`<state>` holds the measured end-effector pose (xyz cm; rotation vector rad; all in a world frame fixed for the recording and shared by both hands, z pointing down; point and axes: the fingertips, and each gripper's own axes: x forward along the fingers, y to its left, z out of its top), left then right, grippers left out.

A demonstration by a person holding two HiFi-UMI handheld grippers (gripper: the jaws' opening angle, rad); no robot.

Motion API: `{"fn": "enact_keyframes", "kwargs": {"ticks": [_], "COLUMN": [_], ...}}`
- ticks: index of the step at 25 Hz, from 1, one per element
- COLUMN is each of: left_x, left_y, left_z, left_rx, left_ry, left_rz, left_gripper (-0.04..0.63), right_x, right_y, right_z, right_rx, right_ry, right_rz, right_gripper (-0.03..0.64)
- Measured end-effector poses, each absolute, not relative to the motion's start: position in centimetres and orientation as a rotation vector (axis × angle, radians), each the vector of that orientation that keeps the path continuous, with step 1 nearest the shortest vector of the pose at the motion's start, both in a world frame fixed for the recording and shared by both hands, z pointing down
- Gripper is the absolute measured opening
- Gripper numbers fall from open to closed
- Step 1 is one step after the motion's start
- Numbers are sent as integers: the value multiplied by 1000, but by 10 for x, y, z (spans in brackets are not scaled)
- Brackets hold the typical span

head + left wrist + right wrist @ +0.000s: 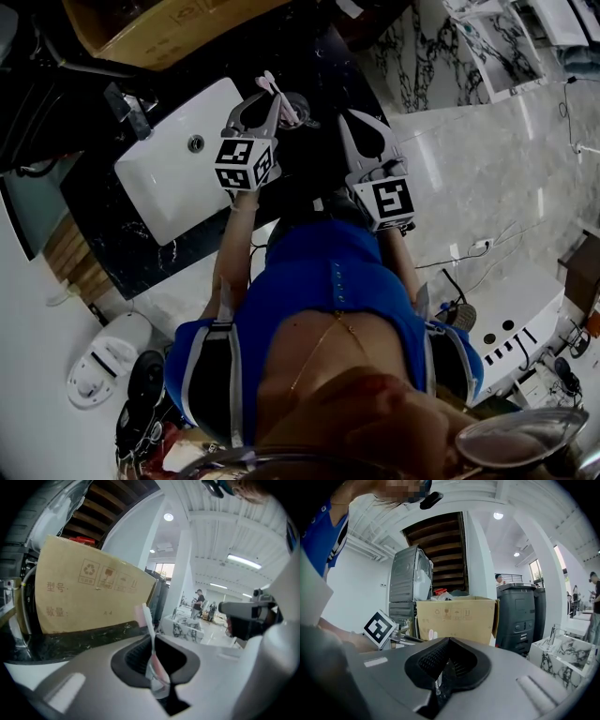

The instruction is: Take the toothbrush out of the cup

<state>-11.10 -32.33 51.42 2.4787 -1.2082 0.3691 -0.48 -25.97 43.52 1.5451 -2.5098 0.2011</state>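
Note:
My left gripper (273, 101) is shut on a pink and white toothbrush (268, 85), whose head sticks out past the jaws. In the left gripper view the toothbrush (148, 620) stands upright in the closed jaws of that gripper (158, 679). A clear glass cup (300, 107) stands on the black counter just right of the brush; whether the handle's end is still inside it is hidden. My right gripper (343, 120) hovers shut a little right of the cup, apart from it. In its own view the right gripper (437, 686) holds nothing I can make out.
A white sink basin (173, 164) is set into the black marbled counter (112, 248) left of the grippers. A cardboard box (164, 28) stands behind the sink, also seen as the box (89, 597). Pale floor (487, 159) lies to the right.

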Motion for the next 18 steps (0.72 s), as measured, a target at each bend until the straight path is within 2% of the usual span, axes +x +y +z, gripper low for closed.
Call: {"fn": "enact_keyframes", "kwargs": {"ticks": [18], "left_x": [-119], "left_y": [-296], "left_z": [431], "left_rx": [2558], "left_ry": [-1396], "left_rz": [281], "left_gripper": [21], "right_x": [-7], "right_y": [-258], "right_z": [408], "right_rx": [1437], "right_ry": [-2643], "right_rz": [111], "right_gripper": [2]}}
